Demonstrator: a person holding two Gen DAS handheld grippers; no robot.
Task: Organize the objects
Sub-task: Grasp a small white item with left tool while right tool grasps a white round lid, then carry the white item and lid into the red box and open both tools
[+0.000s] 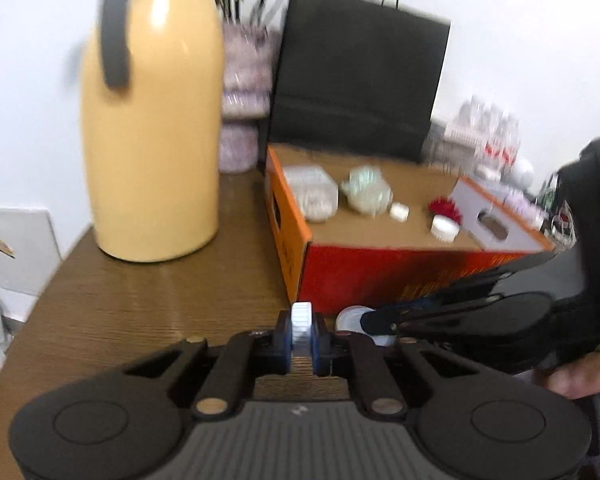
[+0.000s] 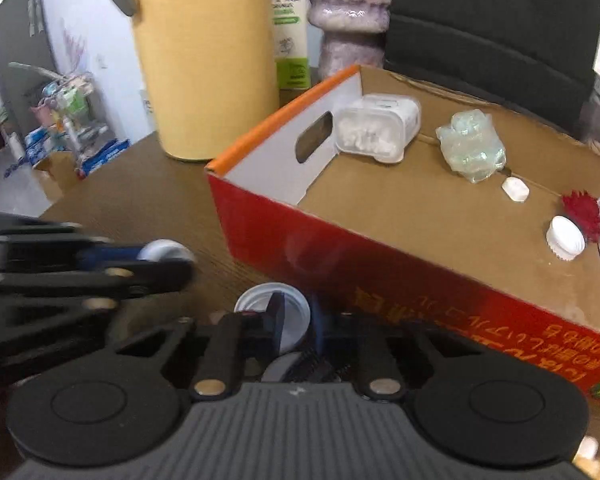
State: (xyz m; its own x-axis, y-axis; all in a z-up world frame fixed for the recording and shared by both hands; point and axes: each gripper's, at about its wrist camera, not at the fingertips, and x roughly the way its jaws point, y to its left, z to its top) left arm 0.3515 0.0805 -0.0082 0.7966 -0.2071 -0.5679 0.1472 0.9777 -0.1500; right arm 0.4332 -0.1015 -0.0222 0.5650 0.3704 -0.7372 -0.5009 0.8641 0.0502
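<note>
My left gripper [image 1: 302,334] is shut on a small white ribbed cap [image 1: 302,320], held above the brown table [image 1: 140,300]; it also shows in the right wrist view [image 2: 168,258] at the left. My right gripper [image 2: 298,320] is open around a round metal lid [image 2: 256,300] lying on the table against the orange cardboard box [image 2: 340,256]. In the left wrist view the right gripper [image 1: 376,320] reaches in from the right over that lid [image 1: 350,318]. Inside the box [image 1: 300,232] lie a clear plastic container [image 2: 374,130], a glass figure [image 2: 472,150], a small white piece [image 2: 515,189], a white cap [image 2: 566,238] and a red spiky ball [image 2: 584,212].
A tall yellow thermos jug [image 1: 152,128] stands at the table's back left. A pinkish vase [image 1: 244,96] and a black paper bag [image 1: 360,68] stand behind the box. A green-and-white carton [image 2: 290,20] stands beside the jug.
</note>
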